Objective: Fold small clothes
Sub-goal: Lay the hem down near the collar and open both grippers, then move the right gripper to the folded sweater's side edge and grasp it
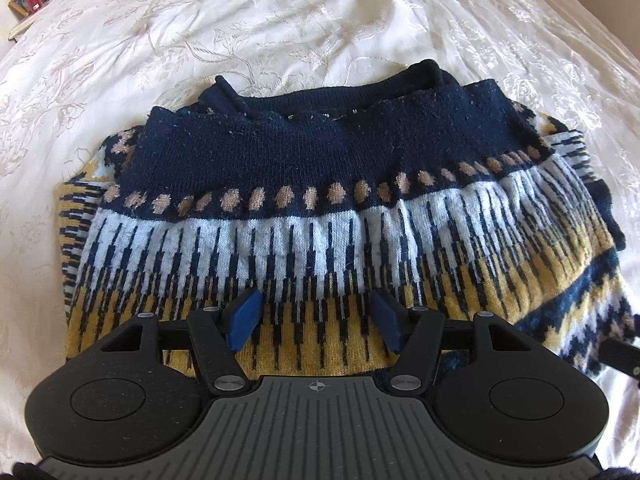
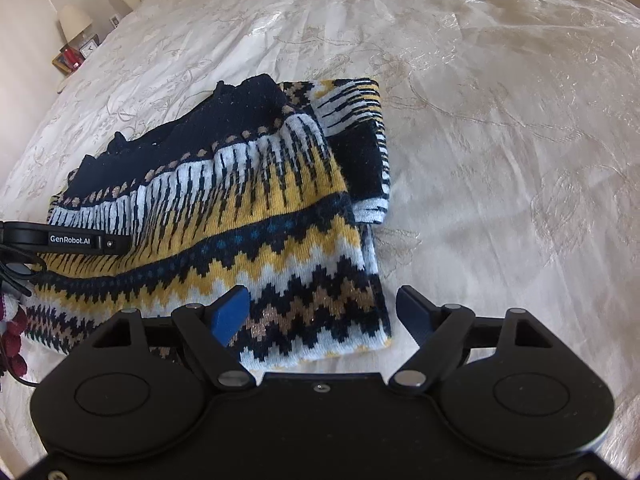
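A knitted sweater (image 1: 320, 208) in navy, white and mustard patterns lies folded on the white bedspread (image 1: 280, 24); its navy collar faces away. It also shows in the right wrist view (image 2: 240, 208), folded into a thick pile. My left gripper (image 1: 316, 316) is open and empty, fingers just above the sweater's near mustard band. My right gripper (image 2: 324, 312) is open and empty, straddling the sweater's near right corner. The left gripper's black finger (image 2: 72, 240) shows at the sweater's left side in the right wrist view.
The embroidered bedspread (image 2: 500, 140) spreads wide to the right and beyond the sweater. A nightstand with a lamp (image 2: 74, 20), a clock and red items stands at the far left. Dark red fabric (image 2: 14, 340) lies at the left edge.
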`<state>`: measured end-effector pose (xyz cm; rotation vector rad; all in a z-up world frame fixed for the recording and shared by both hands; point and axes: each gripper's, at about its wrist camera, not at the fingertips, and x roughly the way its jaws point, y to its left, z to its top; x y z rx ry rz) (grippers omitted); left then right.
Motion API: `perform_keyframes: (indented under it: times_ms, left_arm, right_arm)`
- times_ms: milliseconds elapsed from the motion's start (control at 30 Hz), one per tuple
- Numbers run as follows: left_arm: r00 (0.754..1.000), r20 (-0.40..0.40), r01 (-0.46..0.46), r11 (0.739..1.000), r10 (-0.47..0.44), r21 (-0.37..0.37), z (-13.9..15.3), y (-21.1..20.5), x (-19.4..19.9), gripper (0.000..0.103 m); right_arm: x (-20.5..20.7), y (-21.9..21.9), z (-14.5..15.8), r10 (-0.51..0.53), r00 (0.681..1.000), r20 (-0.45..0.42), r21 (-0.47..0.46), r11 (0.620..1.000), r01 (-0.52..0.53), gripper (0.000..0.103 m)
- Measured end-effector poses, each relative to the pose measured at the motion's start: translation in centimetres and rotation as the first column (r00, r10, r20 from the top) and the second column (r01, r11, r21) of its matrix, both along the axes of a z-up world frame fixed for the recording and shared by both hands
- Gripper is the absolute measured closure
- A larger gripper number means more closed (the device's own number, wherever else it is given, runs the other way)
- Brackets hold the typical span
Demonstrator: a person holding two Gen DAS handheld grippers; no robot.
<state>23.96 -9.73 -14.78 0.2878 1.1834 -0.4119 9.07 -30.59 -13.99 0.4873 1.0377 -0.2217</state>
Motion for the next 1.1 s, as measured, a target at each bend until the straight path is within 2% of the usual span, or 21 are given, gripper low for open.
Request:
perform_keyframes:
  times_ms: [167, 333, 433, 500, 733, 1033, 1100]
  left_arm:
    - [1.0, -0.001, 0.006, 1.0, -0.006, -0.012, 1.4, 1.1, -2.1, 0.044]
    - [0.999, -0.053, 0.003, 1.0, -0.002, 0.018, 0.6, 3.0, -4.6, 0.044]
    - [0.999, -0.048, -0.002, 1.0, 0.003, 0.022, 0.5, 3.8, -5.6, 0.043]
    - [0.999, -0.041, 0.001, 1.0, 0.0, 0.022, 1.0, 3.9, -5.9, 0.043]
    - [0.999, -0.035, -0.041, 0.999, 0.04, -0.022, 2.6, 6.3, -8.2, 0.043]
    - [0.984, -0.115, -0.138, 0.99, 0.136, -0.004, 0.8, 10.5, -11.6, 0.042]
    - [0.984, -0.118, -0.136, 0.991, 0.134, -0.008, 0.4, 11.0, -11.9, 0.034]
  right_arm:
    - [-1.4, 0.6, 0.6, -0.005, 1.0, 0.002, 0.005, 1.0, 0.005, 0.02]
    - [-2.9, 1.4, 1.0, 0.0, 1.0, -0.005, 0.01, 1.0, 0.0, 0.02]
    - [-3.8, 2.1, 1.2, 0.008, 1.0, -0.01, 0.014, 1.0, -0.008, 0.02]
    - [-4.4, 2.5, 1.2, 0.009, 1.0, -0.015, 0.025, 1.0, -0.008, 0.016]
    - [-6.2, 3.8, 0.5, 0.027, 0.998, -0.052, 0.076, 0.997, -0.023, 0.012]
    - [-8.2, 5.2, -1.2, 0.089, 0.988, -0.126, 0.121, 0.99, -0.074, 0.006]
    - [-8.3, 5.6, -1.4, 0.101, 0.986, -0.132, 0.118, 0.989, -0.085, 0.003]
